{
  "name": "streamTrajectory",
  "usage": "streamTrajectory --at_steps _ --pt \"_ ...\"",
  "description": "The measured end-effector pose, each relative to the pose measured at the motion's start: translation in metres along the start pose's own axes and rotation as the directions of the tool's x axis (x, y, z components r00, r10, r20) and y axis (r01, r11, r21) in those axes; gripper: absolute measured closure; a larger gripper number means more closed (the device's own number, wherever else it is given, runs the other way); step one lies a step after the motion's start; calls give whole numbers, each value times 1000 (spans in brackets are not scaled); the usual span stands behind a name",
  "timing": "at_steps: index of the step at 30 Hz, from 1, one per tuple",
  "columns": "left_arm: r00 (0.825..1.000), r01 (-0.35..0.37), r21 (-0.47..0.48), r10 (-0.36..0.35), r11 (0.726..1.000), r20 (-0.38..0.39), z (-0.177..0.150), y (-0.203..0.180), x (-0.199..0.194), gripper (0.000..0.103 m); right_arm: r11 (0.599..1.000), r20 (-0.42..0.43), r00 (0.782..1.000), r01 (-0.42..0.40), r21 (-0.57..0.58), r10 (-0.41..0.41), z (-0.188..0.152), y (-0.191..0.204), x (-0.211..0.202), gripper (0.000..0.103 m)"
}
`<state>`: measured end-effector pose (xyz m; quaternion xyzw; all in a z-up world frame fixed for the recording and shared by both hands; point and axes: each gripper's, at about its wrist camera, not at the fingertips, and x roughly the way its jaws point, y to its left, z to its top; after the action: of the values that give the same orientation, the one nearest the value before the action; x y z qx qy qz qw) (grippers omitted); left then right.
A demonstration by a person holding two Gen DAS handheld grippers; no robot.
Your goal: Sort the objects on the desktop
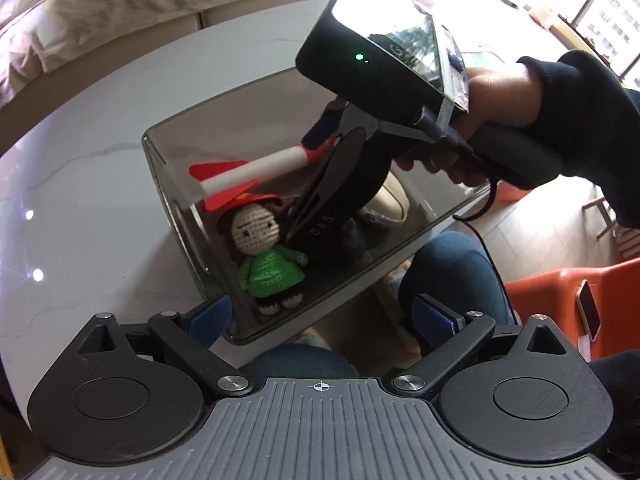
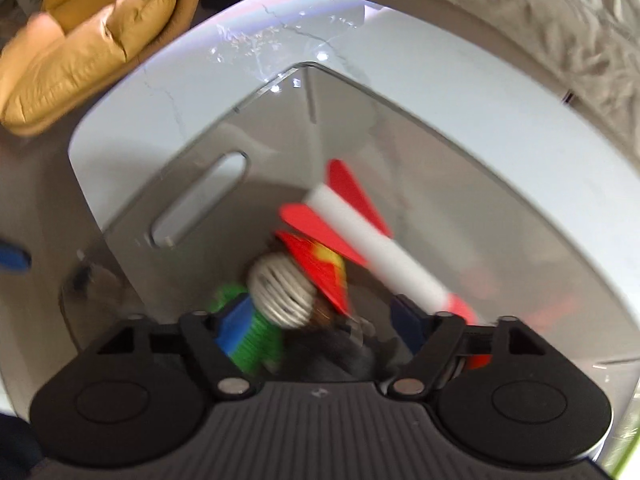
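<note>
A home — sofa [image 1: 60, 32], marble table [image 1: 80, 200].
</note>
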<state>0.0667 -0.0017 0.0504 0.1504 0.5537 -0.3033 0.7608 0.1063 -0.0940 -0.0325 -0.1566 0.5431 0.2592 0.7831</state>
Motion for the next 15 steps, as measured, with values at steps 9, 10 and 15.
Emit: streamTrajectory --at_steps 9,10,15 --pt "969 206 19 -207 978 134 6 -18 1 3 998 -145 988 53 32 -48 -31 -12 22 10" --pt "959 243 7 -241 970 152 5 -18 2 2 999 -135 990 45 23 -42 -31 -10 24 10" --pt "926 342 -5 -336 940 170 -3 -13 14 1 999 -115 993 -34 -11 32 -21 -4 10 54"
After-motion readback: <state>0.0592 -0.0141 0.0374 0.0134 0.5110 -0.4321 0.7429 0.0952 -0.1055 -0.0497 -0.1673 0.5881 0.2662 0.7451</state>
